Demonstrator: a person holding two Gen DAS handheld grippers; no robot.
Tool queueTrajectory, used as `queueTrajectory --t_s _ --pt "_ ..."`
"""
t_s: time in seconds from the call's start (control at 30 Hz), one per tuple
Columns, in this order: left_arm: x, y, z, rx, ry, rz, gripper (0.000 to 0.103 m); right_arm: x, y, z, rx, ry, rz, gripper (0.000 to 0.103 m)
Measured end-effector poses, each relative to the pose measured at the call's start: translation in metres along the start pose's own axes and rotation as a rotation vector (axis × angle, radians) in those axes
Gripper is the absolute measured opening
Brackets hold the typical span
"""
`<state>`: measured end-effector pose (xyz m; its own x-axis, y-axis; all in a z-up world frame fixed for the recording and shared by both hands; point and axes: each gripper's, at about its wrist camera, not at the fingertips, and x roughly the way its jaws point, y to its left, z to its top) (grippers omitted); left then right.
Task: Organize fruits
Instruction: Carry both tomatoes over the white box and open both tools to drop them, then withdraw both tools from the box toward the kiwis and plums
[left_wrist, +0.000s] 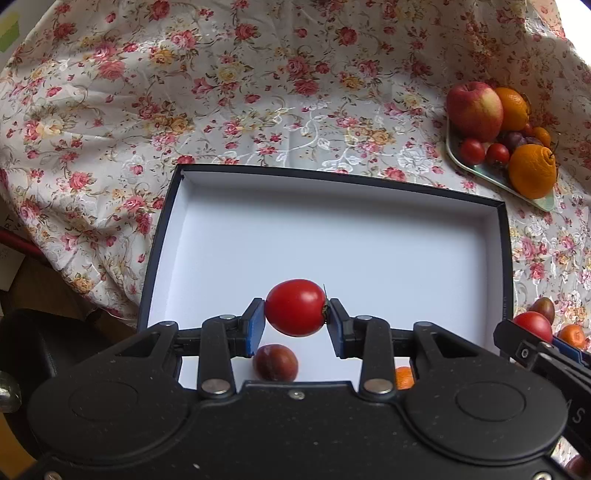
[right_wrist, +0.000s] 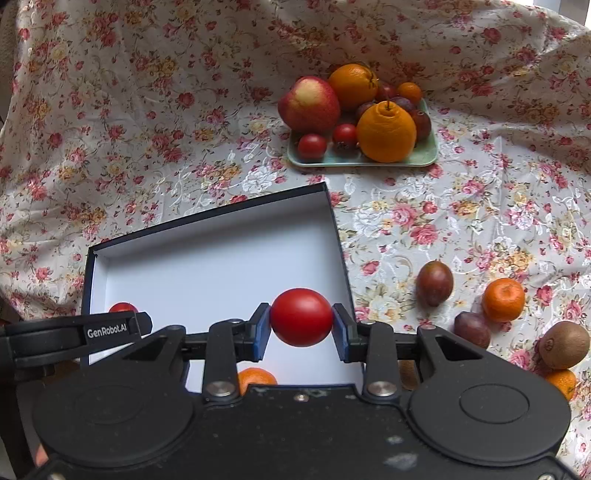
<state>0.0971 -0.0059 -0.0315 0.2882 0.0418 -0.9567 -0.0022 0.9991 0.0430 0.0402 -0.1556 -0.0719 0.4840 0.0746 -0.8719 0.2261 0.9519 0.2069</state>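
A flowered cloth (right_wrist: 147, 110) covers the table. At its middle sits a white box (left_wrist: 332, 229), nearly bare. A tray (right_wrist: 424, 155) heaped with fruit lies at one o'clock. The left gripper (left_wrist: 295, 314) clenches a tomato (left_wrist: 295, 307) above the box's near end; the right gripper (right_wrist: 301, 317) grips a second tomato (right_wrist: 301, 316) over the box's right edge. Judging by this, both are mid-delivery: next, lower and release inside.
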Motion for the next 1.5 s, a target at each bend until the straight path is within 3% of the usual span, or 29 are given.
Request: queueTrajectory --t_s 0.27,0.53,1.03,1.5 --pt "0.010 0.030 0.000 -0.044 0.026 -0.003 0.045 0.011 0.030 -0.004 -0.086 -0.055 -0.052 0.037" --pt "0.008 0.032 0.000 -0.033 0.018 -0.033 0.045 0.013 0.033 -0.003 -0.080 -0.066 -0.038 0.037" --pt "0.007 0.009 -0.005 0.021 0.030 -0.049 0.045 0.014 0.022 -0.004 -0.051 -0.035 -0.071 0.037" --pt "-0.004 -0.041 -0.010 0.115 0.031 -0.097 0.045 0.000 -0.010 -0.009 0.008 -0.019 -0.102 0.037"
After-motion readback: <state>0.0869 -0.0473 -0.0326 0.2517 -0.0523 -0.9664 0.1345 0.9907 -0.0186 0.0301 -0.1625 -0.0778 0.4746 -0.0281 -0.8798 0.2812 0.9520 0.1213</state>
